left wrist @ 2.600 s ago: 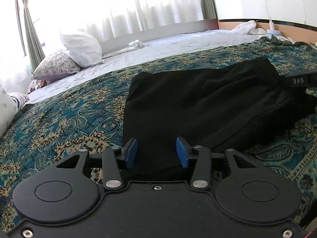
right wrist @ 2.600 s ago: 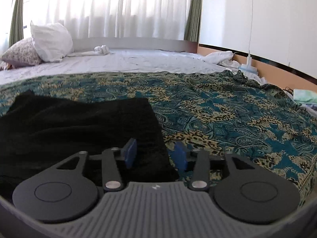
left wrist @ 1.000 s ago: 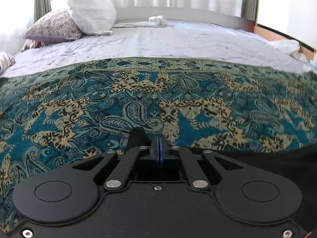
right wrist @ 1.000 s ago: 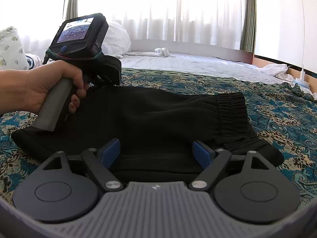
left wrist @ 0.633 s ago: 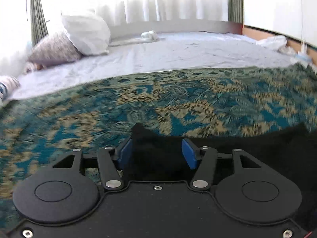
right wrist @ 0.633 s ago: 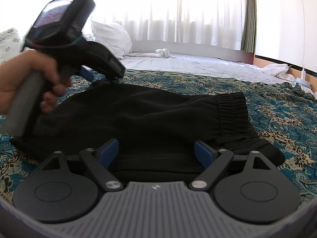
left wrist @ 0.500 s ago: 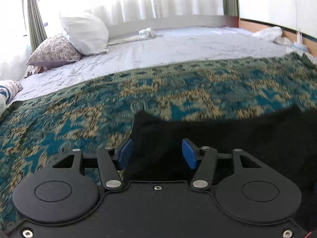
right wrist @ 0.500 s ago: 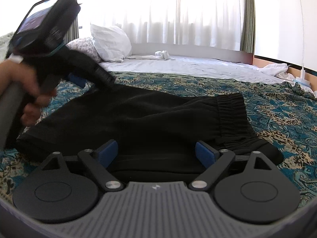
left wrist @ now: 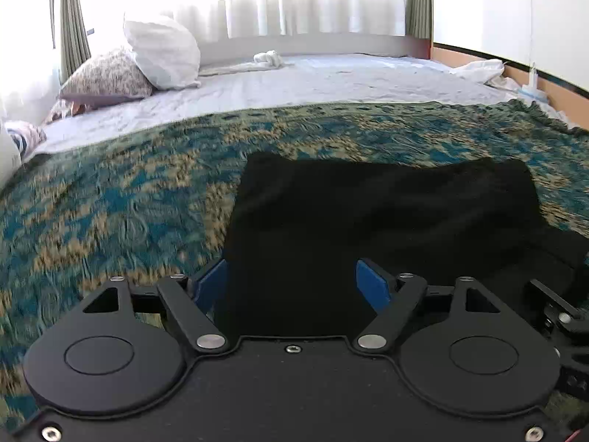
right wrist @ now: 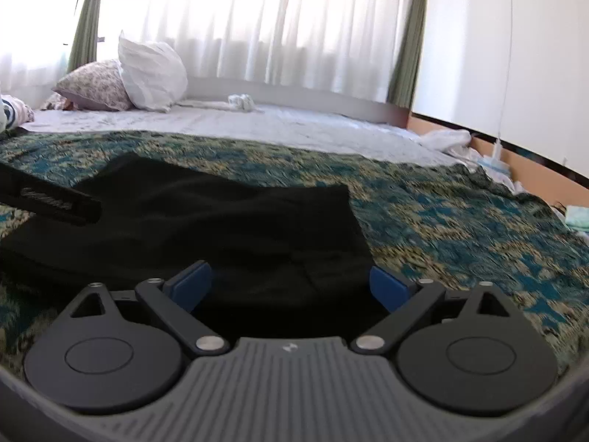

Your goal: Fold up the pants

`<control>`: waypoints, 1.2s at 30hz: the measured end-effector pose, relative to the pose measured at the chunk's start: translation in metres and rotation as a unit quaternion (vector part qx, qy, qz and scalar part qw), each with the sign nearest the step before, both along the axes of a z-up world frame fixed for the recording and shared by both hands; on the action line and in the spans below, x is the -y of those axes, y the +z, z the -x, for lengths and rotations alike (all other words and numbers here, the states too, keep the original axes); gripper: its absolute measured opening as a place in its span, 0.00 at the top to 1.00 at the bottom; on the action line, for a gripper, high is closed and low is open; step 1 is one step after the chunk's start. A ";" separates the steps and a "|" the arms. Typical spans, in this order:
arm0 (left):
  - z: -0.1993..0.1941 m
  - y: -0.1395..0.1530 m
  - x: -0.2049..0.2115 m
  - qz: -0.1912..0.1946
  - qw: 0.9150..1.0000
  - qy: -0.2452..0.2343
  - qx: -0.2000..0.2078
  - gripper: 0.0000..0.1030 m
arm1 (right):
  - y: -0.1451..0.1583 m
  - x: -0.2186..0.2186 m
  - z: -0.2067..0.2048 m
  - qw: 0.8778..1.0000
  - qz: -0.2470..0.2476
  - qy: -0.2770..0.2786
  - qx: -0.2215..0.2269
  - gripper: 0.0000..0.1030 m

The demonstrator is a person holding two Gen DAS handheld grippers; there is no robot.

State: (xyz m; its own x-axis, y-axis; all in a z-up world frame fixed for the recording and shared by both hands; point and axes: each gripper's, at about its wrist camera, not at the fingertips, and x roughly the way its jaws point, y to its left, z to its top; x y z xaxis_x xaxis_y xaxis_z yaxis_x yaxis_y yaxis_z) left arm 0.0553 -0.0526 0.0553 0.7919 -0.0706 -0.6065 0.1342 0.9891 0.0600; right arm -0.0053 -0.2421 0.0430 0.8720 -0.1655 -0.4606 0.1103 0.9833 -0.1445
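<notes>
Black pants (left wrist: 383,213) lie folded in a flat stack on the teal paisley bedspread (left wrist: 110,213). They also show in the right wrist view (right wrist: 221,221). My left gripper (left wrist: 294,281) is open and empty, its blue pads (left wrist: 371,283) just short of the stack's near left edge. My right gripper (right wrist: 291,285) is open and empty, at the stack's near right part. The left gripper's black body (right wrist: 51,199) shows at the left of the right wrist view, over the pants.
A white pillow (left wrist: 162,51) and a floral pillow (left wrist: 106,77) lie at the head of the bed on a pale sheet (left wrist: 313,81). A small white cloth (left wrist: 268,59) lies by the headboard. Crumpled white fabric (left wrist: 478,70) sits at the right wall.
My left gripper let go of the pants corner, opened and drew back toward me. My right gripper stayed open and shifted right. The pants now lie folded over.
</notes>
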 end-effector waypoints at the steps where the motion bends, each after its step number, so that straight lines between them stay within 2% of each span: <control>1: 0.007 -0.001 0.000 0.007 1.000 0.000 -0.003 0.23 | 0.000 0.002 0.002 1.000 -0.002 -0.003 -0.002 0.04; 4: 0.027 -0.006 0.000 0.016 1.000 -0.004 -0.007 0.20 | 0.002 0.004 0.013 1.000 -0.009 -0.010 -0.005 0.01; 10: 0.062 -0.011 0.004 -0.003 1.000 0.000 0.010 0.16 | -0.002 0.005 0.026 1.000 -0.008 -0.015 -0.020 0.00; 14: 0.080 -0.010 0.002 0.010 1.000 -0.002 0.008 0.08 | -0.005 0.006 0.033 0.999 -0.017 -0.016 -0.031 0.00; 16: 0.087 -0.012 0.003 0.006 1.000 -0.003 0.004 0.08 | -0.008 0.006 0.035 0.999 -0.018 -0.014 -0.037 0.00; 20: 0.093 -0.021 0.006 -0.010 1.000 0.006 -0.008 0.05 | -0.013 0.004 0.036 0.999 -0.016 -0.009 -0.049 0.00; 24: 0.094 -0.026 0.005 0.001 1.000 0.021 -0.015 0.00 | -0.015 0.005 0.036 0.998 -0.025 -0.003 -0.055 0.00; 36: 0.083 -0.030 0.007 0.005 0.999 0.042 -0.025 0.00 | -0.021 0.010 0.027 0.996 -0.052 0.016 -0.071 0.00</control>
State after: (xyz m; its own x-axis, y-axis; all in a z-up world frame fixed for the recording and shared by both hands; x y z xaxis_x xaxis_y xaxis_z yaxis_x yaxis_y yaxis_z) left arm -0.0281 -0.0601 0.0249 0.7640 -0.0116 -0.6452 0.0543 0.9975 0.0463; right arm -0.0321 -0.2522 0.0215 0.8014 -0.0831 -0.5924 0.0637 0.9965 -0.0536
